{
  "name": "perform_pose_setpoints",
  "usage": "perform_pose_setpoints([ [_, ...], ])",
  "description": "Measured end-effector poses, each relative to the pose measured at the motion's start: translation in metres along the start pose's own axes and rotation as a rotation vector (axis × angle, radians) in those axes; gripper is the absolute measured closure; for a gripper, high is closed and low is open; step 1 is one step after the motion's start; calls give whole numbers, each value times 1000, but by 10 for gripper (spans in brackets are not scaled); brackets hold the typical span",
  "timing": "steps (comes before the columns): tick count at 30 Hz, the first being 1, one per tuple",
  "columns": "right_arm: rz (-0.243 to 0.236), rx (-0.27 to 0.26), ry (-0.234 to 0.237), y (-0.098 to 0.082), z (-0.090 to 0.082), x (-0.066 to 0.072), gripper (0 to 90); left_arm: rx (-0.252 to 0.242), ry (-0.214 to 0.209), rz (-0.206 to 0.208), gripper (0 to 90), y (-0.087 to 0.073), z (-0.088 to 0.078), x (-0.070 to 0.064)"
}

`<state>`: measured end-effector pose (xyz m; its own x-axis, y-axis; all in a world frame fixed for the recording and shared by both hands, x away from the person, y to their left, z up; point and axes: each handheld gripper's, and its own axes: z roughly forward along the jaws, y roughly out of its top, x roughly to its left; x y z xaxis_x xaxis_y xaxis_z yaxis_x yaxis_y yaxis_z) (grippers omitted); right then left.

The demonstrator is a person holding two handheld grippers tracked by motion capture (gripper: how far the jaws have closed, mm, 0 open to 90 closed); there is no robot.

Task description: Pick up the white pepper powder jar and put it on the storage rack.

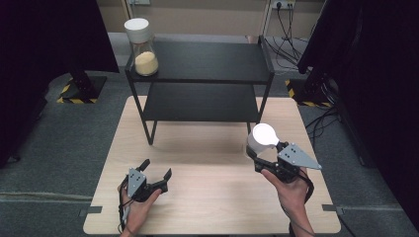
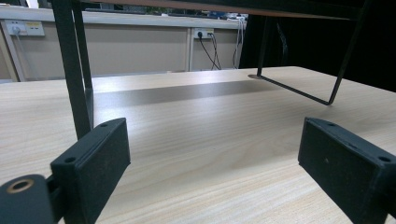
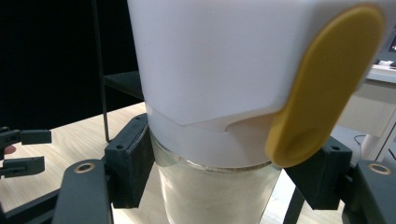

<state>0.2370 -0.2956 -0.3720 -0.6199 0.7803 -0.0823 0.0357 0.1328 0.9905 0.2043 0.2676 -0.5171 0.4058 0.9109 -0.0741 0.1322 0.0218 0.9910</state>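
Rack, two jars and two grippers on the table

The black two-tier metal rack [image 1: 200, 74] stands at the far half of the pale wooden table [image 1: 212, 207]; a white-lidded glass jar of yellow grains [image 1: 141, 47] sits on the rack's top left corner, the white-lidded glass jar [image 1: 262, 137] in the right gripper [image 1: 258, 157] is before the rack's right leg, and the left gripper [image 1: 155, 170] lies before its left leg.

White-lidded jar [image 3: 219, 93] with a yellow tab [image 3: 322, 88]; black shelf [image 1: 207, 61]; pale wood-grain table [image 1: 207, 197]

Overhead light fell on the pale wooden table [image 1: 212, 163], while the surroundings stayed dark. The white round lid [image 1: 263, 134] of the held glass jar was blown out by glare, and the black metal shelf [image 1: 202, 61] cast a soft shadow; the gripper views were sharp up close.
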Motion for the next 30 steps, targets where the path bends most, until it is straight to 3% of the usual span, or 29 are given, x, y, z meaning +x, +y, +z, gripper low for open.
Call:
perform_pose_setpoints([
  [30, -8, -41, -34, 38, 8, -8, 304, 0, 3, 0, 84, 0, 0, 0],
])
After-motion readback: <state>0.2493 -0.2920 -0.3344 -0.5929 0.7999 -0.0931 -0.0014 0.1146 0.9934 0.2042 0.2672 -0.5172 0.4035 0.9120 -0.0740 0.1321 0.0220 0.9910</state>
